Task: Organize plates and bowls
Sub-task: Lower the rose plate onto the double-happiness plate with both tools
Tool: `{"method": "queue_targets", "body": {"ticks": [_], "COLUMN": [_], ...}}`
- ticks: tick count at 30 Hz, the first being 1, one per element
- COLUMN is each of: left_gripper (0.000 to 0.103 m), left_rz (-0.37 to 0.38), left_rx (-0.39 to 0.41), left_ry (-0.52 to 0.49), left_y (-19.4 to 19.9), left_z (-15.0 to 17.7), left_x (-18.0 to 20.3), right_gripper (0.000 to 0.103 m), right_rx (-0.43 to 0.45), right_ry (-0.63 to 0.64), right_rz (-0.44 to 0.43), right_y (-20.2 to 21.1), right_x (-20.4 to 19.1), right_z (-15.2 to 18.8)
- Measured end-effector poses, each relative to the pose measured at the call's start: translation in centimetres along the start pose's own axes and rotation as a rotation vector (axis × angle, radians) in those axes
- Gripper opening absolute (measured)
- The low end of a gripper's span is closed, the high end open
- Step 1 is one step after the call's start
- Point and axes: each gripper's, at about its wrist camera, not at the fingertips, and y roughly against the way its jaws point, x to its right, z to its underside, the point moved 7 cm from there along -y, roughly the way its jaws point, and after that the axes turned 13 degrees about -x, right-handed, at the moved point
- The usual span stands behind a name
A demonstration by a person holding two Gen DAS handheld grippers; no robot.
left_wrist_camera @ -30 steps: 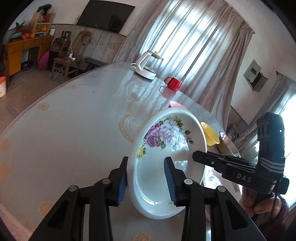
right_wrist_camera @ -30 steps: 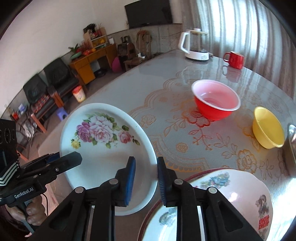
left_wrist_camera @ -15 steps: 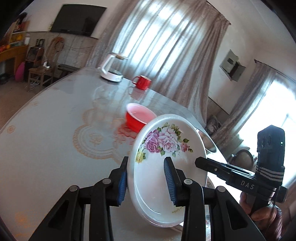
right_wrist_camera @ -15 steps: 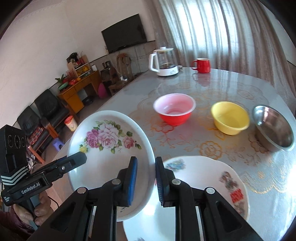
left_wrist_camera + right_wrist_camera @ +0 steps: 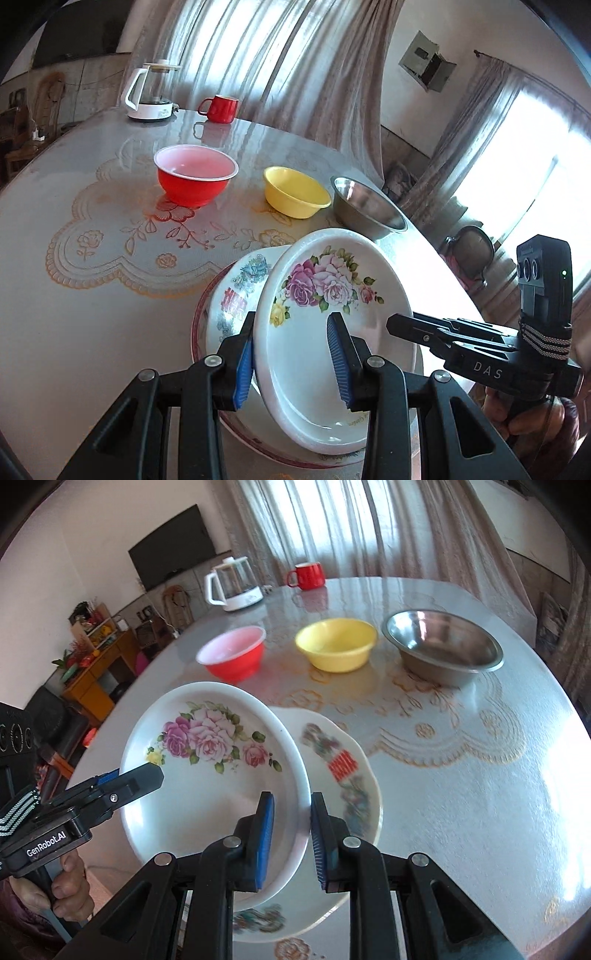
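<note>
Rose-patterned plate [image 5: 325, 332] is held tilted above the red-rimmed plate [image 5: 236, 291], which lies on the table [image 5: 74, 295]. Its left rim is clamped by the left gripper [image 5: 291, 360], and its right rim is pinched between the closed pads of the right gripper [image 5: 291, 840]. Farther back on the table, a red bowl [image 5: 195, 179], a yellow bowl [image 5: 295, 192] and a steel bowl [image 5: 367, 212] are lined up from left to right.
</note>
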Motion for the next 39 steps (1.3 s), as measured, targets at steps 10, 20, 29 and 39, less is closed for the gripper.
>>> {"method": "queue_targets", "body": {"ticks": [10,20,29,39], "left_gripper": [0.037,0.037,0.038,0.043], "left_rz": [-0.066,-0.151,-0.126,-0.195], "left_rx": [-0.034,-0.025,-0.020,-0.011], "left_ry": [-0.017,-0.033,-0.078,-0.032], "left_y": [-1.9,-2.4,-1.7,-1.3], "left_z": [0.4,0.1,0.5,0.5], "left_x": [-0.6,-1.4,-0.4,-1.6], "right_gripper": [0.021,0.024,0.035,0.039], "right_rx": [-0.017,0.023,0.017,0.029], "right_ry": [-0.008,0.028,0.083,0.052], "right_rz": [0.040,0.083,0.164,0.109], "right_y": [-0.7,-0.7,-1.3,-0.9], "right_x": [1.0,0.7,0.3,0.4], "right_z": [1.7,1.1,1.2,1.2]}}
